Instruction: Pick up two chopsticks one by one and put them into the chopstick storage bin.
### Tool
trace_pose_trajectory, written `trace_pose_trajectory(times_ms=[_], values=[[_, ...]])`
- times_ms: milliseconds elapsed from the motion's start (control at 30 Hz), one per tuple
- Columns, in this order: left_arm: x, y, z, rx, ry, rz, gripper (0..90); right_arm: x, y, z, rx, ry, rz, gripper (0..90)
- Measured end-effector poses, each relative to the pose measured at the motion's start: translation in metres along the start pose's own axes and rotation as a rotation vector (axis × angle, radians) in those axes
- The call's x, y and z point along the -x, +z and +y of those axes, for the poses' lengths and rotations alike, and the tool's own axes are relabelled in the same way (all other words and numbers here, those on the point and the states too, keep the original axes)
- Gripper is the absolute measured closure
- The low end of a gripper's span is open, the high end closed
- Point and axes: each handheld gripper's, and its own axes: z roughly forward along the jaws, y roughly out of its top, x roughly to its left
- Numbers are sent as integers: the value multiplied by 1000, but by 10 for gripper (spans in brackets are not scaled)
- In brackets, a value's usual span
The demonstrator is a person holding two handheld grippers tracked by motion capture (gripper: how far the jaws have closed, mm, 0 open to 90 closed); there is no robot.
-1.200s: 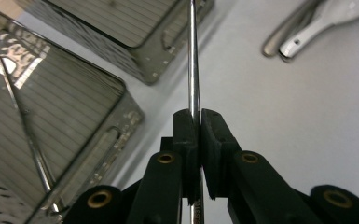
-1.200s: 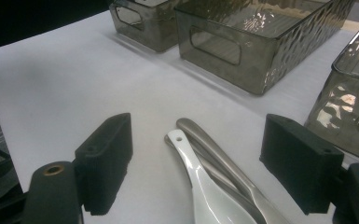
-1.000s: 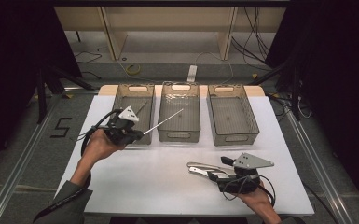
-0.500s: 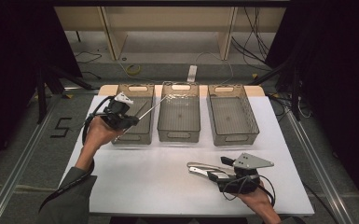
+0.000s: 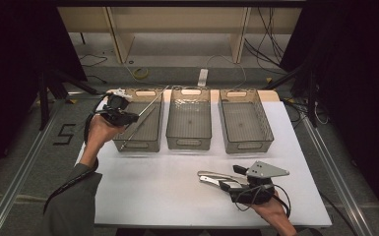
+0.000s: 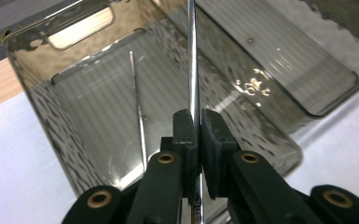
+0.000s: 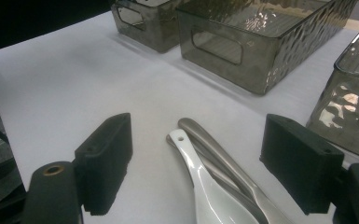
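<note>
Nearest the person, at the right front of the white bench (image 5: 167, 191), the right tongs (image 5: 226, 183) rest low on the surface in the right hand (image 5: 270, 209), their jaws spread wide apart and gripping nothing. In the right gripper view the two black pads stand on either side of a white spoon (image 7: 205, 186) and a grey metal utensil handle (image 7: 224, 158), which lie together on the bench between the jaws without being touched by them; in the high view these utensils (image 5: 211, 178) lie just in front of the tongs' tips. Farther off, at the left, the left hand (image 5: 98, 132) holds the left tongs (image 5: 128, 117) raised over the left tray (image 5: 128, 145). Their jaws are pressed together on a thin metal rod (image 6: 192, 60), which runs up between the pads in the left gripper view and, in the high view, slants from the near end of the tray up past its far rim. Inside that tray a second thin metal rod (image 6: 137, 102) lies against the bottom. Beyond the bare middle of the bench, three smoky see-through trays stand side by side in a row: the left one, the middle tray (image 5: 189, 142) and the right tray (image 5: 263, 132).
</note>
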Motion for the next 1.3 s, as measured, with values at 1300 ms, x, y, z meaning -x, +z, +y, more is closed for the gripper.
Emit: trace_pose_trajectory(times_ms=[1300], values=[[-25,39,-20,-59,-136,77,842,0,0,0,-4,-3,1,257]])
